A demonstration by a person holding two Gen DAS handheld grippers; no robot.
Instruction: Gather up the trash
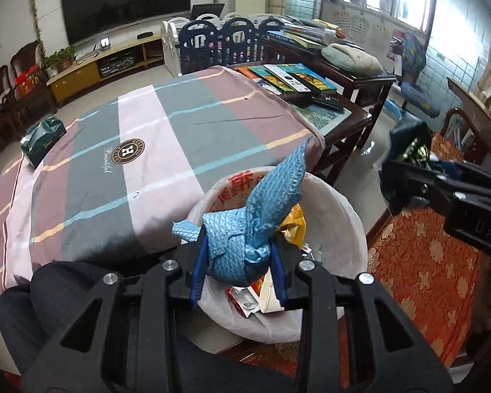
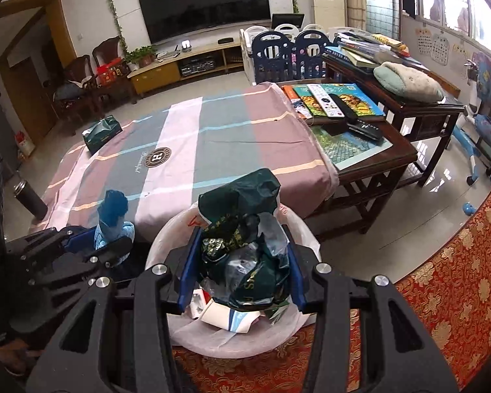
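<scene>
Trash held over a lined bin by both grippers

Trash bin [image 2: 183,330], lined with a white plastic bag, stands on a red patterned rug [image 2: 442,288] beside a tabletop [image 1: 167,124] covered in striped cloth. The left gripper [image 1: 239,262] has its blue fingers [image 1: 198,271] clamped on a crumpled blue cloth [image 1: 245,239] above the bin's near rim. The right gripper [image 2: 242,268] has its fingers clamped on a dark green plastic wrapper [image 2: 245,229] directly over the bin, which already holds paper scraps. A green tissue pack [image 2: 101,132] lies on the tabletop's far side.
</scene>
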